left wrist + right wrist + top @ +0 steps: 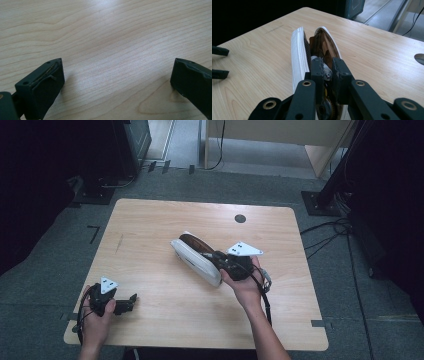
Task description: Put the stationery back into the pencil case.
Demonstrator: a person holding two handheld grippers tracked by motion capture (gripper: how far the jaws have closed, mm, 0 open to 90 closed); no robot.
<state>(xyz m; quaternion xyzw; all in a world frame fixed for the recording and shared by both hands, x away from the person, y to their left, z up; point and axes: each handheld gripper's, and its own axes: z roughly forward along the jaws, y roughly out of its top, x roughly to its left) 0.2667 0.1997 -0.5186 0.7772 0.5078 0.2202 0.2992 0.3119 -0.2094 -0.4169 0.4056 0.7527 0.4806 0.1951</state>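
A white shoe (196, 260) with a brown lining lies tilted on its side near the middle of the wooden table (165, 320). My right gripper (218, 258) is shut on the shoe's opening edge from the right. In the right gripper view the jaws (328, 67) pinch the shoe (299, 55) between its ribbed white sole and the brown inside. At the table's front left corner my left gripper (127, 303) rests low and open. Its black fingers (45, 82) stand wide apart over bare wood with nothing between them. The left gripper (219, 62) also appears at the left edge of the right gripper view.
A round dark grommet hole (240, 218) sits near the table's far edge. Grey carpet surrounds the table, with a black stand base (320, 202) and cables (330, 232) at the right. Dark equipment (110, 160) stands at the far left.
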